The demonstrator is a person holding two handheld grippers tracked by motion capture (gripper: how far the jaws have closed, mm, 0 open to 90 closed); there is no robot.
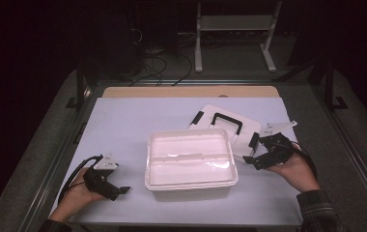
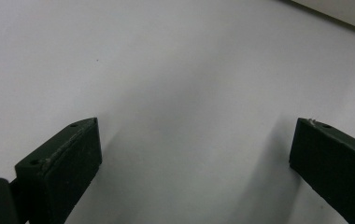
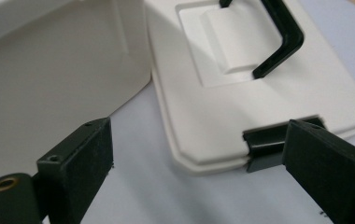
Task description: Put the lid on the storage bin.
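Observation:
A white plastic box [image 1: 190, 159] stands open at the middle of the table. Its white lid [image 1: 230, 128] with a black handle [image 1: 226, 121] lies flat behind it to the right. My right gripper [image 1: 255, 161] is open beside the lid's near corner. In the right gripper view the lid [image 3: 255, 98], its black latch [image 3: 264, 144] and the box wall [image 3: 59, 74] lie just ahead of the jaws, with nothing between them. My left gripper [image 1: 120, 192] rests open on the table at the box's left. Bare white table [image 2: 175, 84] shows between its jaws.
The white table surface [image 1: 138, 121] ends in a wooden strip [image 1: 191, 91] at the back. Dark floor, cables [image 1: 157, 65] and a white metal stand [image 1: 234, 34] lie beyond. Grey frame rails run along both table sides.

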